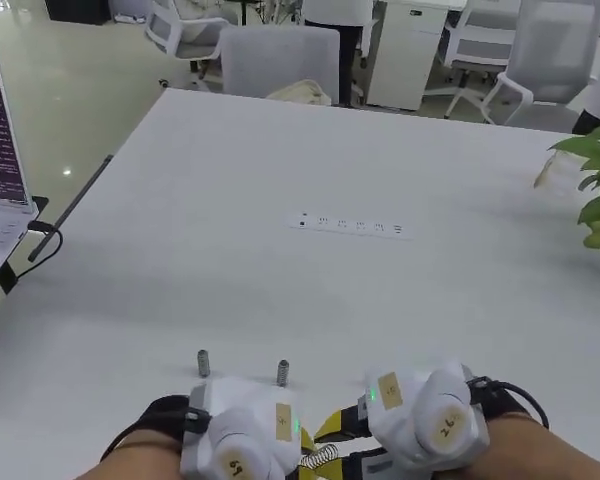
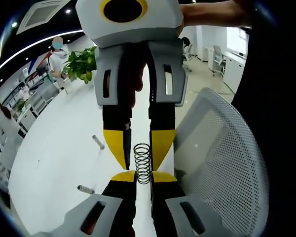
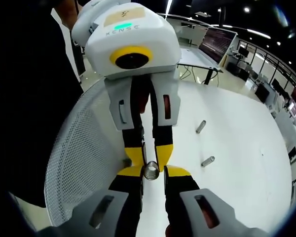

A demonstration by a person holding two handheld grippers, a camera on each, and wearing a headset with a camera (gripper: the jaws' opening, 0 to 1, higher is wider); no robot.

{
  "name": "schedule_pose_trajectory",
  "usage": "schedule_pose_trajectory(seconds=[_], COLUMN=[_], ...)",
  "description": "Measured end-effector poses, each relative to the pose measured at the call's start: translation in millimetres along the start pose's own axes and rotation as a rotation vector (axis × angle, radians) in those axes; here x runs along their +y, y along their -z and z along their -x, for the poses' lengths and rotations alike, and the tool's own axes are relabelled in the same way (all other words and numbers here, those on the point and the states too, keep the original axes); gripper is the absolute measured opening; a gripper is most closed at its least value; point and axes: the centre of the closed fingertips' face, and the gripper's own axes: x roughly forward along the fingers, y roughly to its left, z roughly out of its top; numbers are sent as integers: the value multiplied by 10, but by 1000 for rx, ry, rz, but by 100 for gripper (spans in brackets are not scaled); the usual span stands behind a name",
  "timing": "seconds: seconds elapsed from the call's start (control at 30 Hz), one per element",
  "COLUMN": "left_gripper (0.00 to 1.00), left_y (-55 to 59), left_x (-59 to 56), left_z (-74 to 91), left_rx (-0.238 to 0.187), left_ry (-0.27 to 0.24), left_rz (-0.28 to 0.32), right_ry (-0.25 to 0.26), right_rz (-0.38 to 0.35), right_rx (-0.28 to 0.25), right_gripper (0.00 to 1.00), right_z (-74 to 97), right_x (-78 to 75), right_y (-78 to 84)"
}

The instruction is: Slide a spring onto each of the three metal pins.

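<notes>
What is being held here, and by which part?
A spring: fingers of the left gripper pinch one end; fingers of the right gripper flank the other, grip unclear.

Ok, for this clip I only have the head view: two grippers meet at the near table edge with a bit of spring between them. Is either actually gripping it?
Observer: Yes. In the left gripper view the left gripper has its fingers closed on the lower coils of the spring.
Operator: And the other one?
Observer: The right gripper shows at the top of that view, its yellow fingers pinching the upper coils.
Operator: Over the table?
Observer: At its edge; the right gripper view has a white mesh chair back behind the fingers, beside the table.
</notes>
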Motion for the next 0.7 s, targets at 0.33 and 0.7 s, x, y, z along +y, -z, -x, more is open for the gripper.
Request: schedule_pose_trajectory(seconds=[0.33,0.7], left_gripper=[2,3], left_y=[27,40], left_x=[-9,-2], left_z=[-4,-30], left_rx=[10,-13], left_ry=[6,2], left_rz=[-4,52], right_ry=[-24,-12], right_rz=[24,8], right_rx=[7,7], right_gripper=[9,9], right_z=[-26,-32], right_x=[37,27], right_y=[7,42])
